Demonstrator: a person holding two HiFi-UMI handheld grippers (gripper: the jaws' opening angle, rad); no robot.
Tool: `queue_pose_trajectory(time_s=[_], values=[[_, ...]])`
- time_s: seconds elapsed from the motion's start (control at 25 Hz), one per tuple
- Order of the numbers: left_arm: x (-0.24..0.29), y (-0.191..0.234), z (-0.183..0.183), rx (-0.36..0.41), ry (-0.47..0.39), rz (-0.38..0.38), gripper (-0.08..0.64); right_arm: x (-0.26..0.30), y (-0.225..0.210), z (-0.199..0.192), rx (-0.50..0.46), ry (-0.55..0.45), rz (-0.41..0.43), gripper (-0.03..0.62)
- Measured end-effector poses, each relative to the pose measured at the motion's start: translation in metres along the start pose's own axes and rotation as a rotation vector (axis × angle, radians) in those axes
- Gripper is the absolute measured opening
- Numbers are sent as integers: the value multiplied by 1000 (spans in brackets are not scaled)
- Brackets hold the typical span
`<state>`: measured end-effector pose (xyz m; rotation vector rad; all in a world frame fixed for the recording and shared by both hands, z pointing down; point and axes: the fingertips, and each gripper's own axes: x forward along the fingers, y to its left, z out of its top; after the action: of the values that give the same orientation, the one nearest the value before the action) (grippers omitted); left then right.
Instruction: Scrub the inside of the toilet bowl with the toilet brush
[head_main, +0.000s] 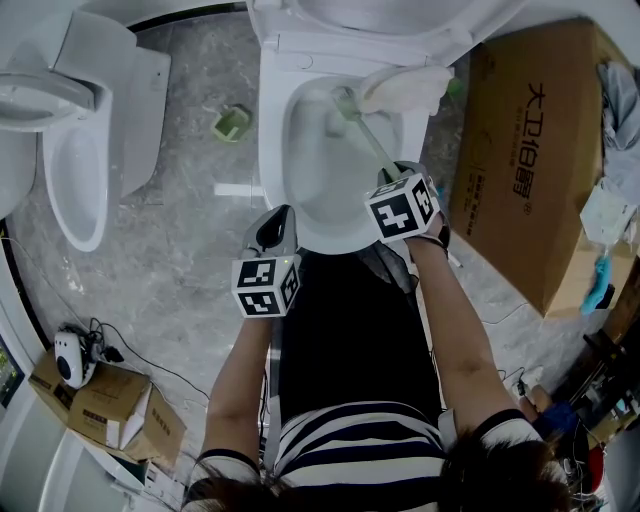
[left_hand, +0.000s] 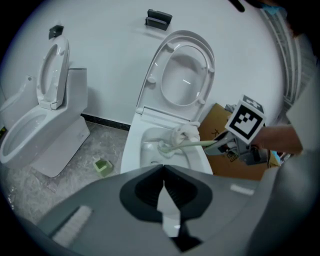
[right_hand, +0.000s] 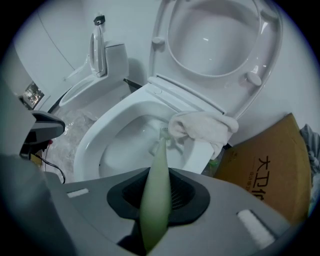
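Observation:
The white toilet bowl (head_main: 300, 215) stands open, its seat and lid (right_hand: 220, 35) raised. My right gripper (head_main: 398, 180) is shut on the pale green handle of the toilet brush (right_hand: 156, 185). The brush head (head_main: 345, 100) reaches into the bowl at its far right side, just below a white cloth (head_main: 405, 88) draped over the rim. From the left gripper view the brush (left_hand: 172, 146) crosses the bowl (left_hand: 150, 150) toward the right gripper (left_hand: 220, 145). My left gripper (head_main: 276, 232) hovers at the bowl's near rim, shut, with nothing between its jaws.
A second toilet (head_main: 85, 140) stands to the left. A small green brush holder (head_main: 232, 122) sits on the marble floor between them. A large cardboard box (head_main: 530, 170) stands right of the bowl. Small boxes and cables (head_main: 105, 400) lie lower left.

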<state>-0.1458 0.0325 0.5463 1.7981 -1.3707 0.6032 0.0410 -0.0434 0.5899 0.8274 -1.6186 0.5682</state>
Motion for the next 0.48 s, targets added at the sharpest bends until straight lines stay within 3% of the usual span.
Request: queue_pose_trajectory(time_s=[0.28,0.48], values=[[-4,-4,0,-5,-10,0,0,-9,-10,-11,-72,60,-83,77],[-8,-3,-2,-9,-13,-1,0,-18,-14,-14,-180,116,-147,77]])
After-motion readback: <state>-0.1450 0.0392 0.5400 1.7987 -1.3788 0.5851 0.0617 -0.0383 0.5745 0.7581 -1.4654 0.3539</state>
